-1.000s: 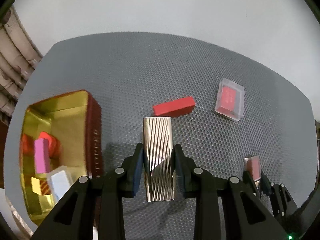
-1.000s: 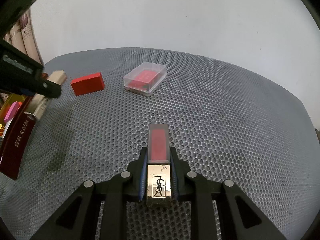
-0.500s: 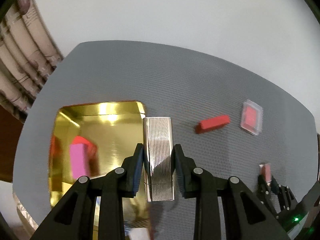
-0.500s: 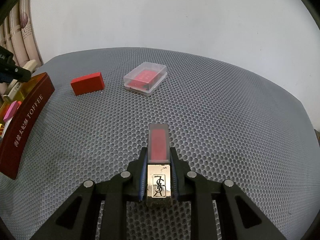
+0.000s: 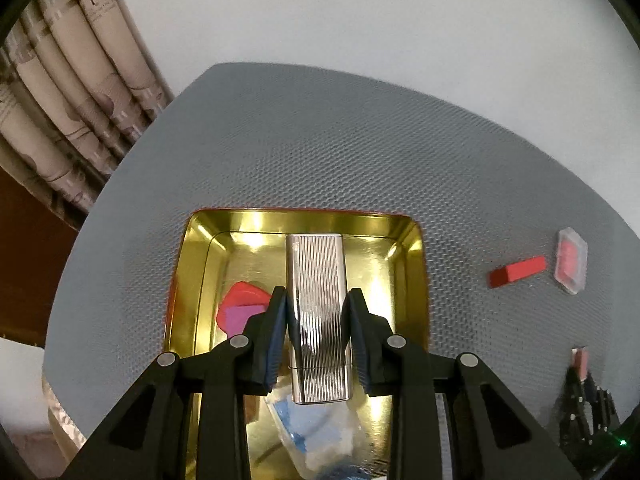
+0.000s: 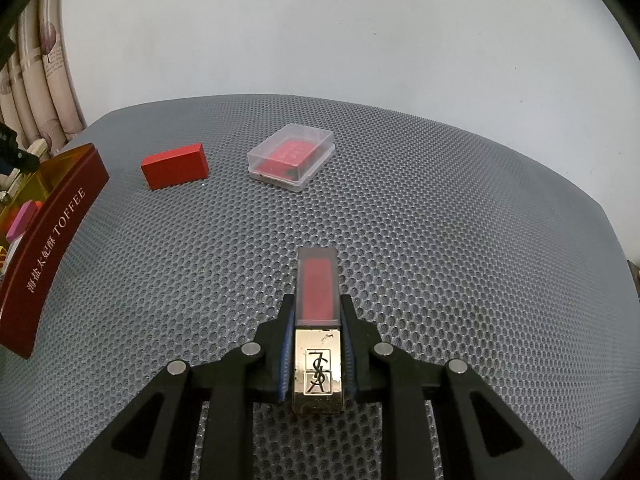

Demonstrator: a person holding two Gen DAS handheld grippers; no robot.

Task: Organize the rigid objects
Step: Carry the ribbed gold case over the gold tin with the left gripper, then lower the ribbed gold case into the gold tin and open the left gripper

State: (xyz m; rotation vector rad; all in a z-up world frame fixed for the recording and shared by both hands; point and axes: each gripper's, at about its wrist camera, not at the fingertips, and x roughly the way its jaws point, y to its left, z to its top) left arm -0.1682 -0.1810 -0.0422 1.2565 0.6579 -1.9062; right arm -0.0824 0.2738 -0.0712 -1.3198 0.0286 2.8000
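My left gripper is shut on a ribbed silver case and holds it above the gold inside of a red toffee tin. The tin holds a red piece, a pink block and a white-and-blue item. My right gripper is shut on a red YSL lipstick low over the grey mesh mat. A red block and a clear box with a red insert lie on the mat; both also show in the left wrist view, the block and the box.
The tin stands at the mat's left edge in the right wrist view. Curtains hang behind the mat on the left. A white wall lies beyond the mat. The right gripper with its lipstick shows small at the left view's lower right.
My left gripper has carried the silver case leftward from the mat until it is over the tin. The right gripper and its lipstick have stayed still.
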